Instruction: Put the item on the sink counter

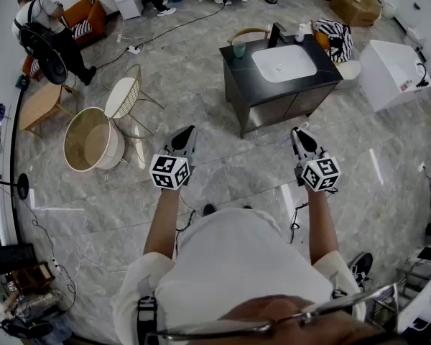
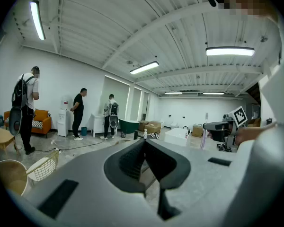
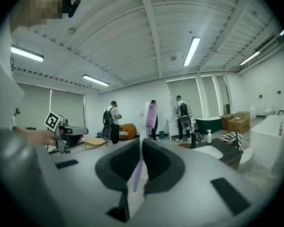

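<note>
Toothbrush [image 3: 150, 116] in my right gripper [image 3: 141, 142]: lilac bristles, white handle. Sink counter [image 1: 241, 67] black, basin [image 1: 284, 62] white. Floor [image 1: 201, 106] grey, marble-veined.

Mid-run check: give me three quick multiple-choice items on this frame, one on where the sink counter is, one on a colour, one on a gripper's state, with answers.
1. Where does the sink counter stand relative to the left gripper and the right gripper?
A. Ahead of both, apart from them
B. Directly under the right gripper
C. Between the two grippers

2. What colour are the bristles of the toothbrush?
A. Green
B. Purple
C. Black

3. What state is the left gripper in?
A. Open wide
B. Shut on a cup
C. Shut, nothing between its fingers

Answers:
1 A: the head view shows bare floor between the grippers and the counter.
2 B: the right gripper view shows the purple brush head above the fingers that clamp the handle.
3 C: the left gripper view shows its fingers meeting, empty.
</note>
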Demonstrator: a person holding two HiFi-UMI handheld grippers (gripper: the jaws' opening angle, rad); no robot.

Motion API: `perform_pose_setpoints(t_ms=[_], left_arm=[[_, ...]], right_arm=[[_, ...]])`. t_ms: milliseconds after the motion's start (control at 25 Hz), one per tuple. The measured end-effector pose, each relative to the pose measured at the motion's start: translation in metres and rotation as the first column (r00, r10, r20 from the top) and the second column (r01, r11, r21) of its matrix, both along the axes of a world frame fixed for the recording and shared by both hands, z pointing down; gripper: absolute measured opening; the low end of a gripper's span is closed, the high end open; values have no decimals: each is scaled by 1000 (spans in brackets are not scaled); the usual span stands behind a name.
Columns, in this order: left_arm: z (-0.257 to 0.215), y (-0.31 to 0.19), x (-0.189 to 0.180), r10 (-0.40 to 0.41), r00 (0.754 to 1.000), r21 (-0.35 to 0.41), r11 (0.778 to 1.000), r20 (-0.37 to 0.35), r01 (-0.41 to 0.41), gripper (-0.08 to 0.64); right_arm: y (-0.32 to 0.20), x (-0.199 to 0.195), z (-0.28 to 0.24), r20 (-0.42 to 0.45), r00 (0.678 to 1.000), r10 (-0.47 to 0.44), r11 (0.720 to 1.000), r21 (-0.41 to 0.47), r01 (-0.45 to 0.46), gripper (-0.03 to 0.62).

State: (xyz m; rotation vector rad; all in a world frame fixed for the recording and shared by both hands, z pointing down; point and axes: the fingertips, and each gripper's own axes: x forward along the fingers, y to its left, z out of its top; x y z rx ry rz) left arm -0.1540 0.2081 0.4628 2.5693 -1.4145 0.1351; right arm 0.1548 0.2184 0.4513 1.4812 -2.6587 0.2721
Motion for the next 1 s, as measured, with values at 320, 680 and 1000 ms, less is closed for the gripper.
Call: perform_pose_setpoints(t_ms=[320,680,1000], left_arm=[[-1,4,4,1,1000,5,1000,3,-1,5],[-3,10,15,-11,1000,3,1000,9,11,5],[6,21,43,-23,999,-11,1000,32,23,5]], right_arm=[[2,1,-2,23,1000,-2,1000,-2,2,28],[2,14,-5,64,998,-2,1000,-4,2,28],[8,36,2,80,996,-30,999,-10,31,26]])
